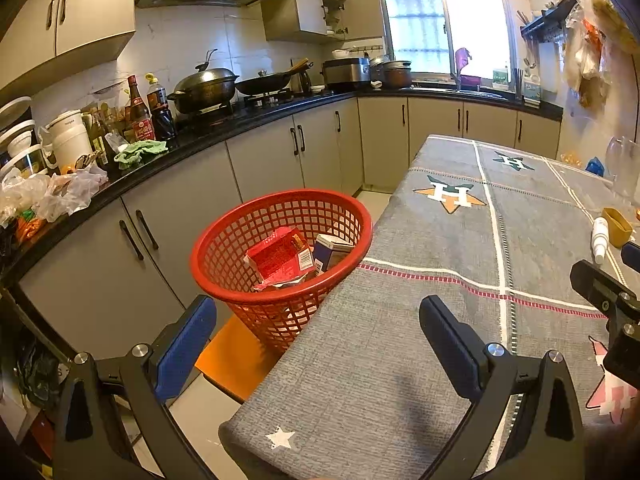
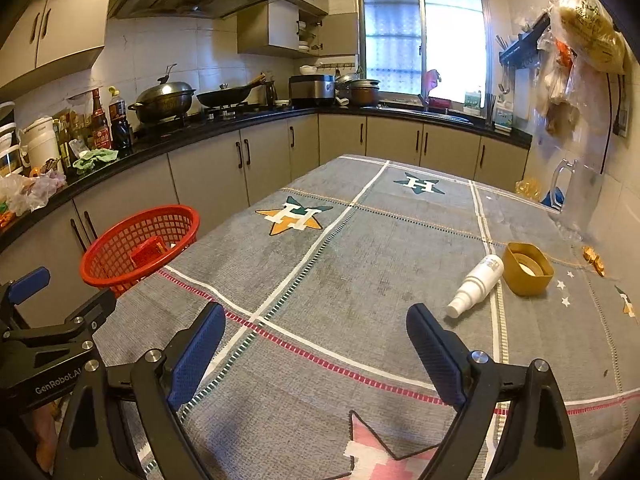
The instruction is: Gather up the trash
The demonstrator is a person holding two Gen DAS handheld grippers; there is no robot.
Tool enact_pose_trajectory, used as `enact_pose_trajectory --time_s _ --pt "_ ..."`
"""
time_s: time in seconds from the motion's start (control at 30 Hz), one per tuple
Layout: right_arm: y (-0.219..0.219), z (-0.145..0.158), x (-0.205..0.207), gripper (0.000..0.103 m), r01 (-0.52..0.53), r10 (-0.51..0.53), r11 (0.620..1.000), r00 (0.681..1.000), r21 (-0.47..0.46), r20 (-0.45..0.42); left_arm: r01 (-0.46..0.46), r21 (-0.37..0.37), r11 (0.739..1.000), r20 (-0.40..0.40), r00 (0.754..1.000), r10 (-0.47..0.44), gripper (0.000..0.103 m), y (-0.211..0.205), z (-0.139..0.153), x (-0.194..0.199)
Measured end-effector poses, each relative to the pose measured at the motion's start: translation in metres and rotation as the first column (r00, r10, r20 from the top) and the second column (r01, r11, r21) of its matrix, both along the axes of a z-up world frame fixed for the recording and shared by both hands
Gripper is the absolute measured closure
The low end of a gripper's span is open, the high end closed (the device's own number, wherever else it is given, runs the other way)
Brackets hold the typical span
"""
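Observation:
A red mesh basket point(image 1: 344, 204) point(image 2: 120, 248) stands beside the table's left edge, holding a red carton point(image 1: 280, 258) point(image 2: 147, 255) and a dark blue box point(image 1: 334, 250). On the grey tablecloth point(image 1: 432, 320) point(image 2: 360, 264) lie a white spray bottle point(image 2: 476, 285) point(image 1: 599, 238) and a yellow container point(image 2: 526, 269) point(image 1: 618, 226) at the right. My left gripper point(image 1: 318, 322) hangs open over the table's near left corner, just short of the basket. My right gripper point(image 2: 316, 330) stands open above the cloth, with the bottle ahead and to its right.
A black counter point(image 1: 208, 136) with pots, bottles and plastic bags runs along the left and back walls. A clear jug point(image 2: 576, 196) and small yellow wrappers point(image 2: 594, 260) sit by the right wall. An orange stool point(image 1: 236, 360) stands under the basket.

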State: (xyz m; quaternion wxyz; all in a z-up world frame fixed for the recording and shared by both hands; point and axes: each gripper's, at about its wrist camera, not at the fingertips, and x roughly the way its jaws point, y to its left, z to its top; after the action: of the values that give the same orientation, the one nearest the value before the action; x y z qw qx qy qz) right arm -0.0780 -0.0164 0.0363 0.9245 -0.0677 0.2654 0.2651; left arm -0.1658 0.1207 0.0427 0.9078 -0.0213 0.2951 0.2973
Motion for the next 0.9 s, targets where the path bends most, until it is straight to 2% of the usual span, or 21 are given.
enact_pose_trajectory --time_s 0.9 --pt "0.0034 -0.0026 -0.0011 0.006 -0.004 0.004 1.000 1.000 -0.023 0.005 0.007 -0.006 1.000 -0.005 1.000 -0.007 0.002 0.0010 -0.0051 0.0016"
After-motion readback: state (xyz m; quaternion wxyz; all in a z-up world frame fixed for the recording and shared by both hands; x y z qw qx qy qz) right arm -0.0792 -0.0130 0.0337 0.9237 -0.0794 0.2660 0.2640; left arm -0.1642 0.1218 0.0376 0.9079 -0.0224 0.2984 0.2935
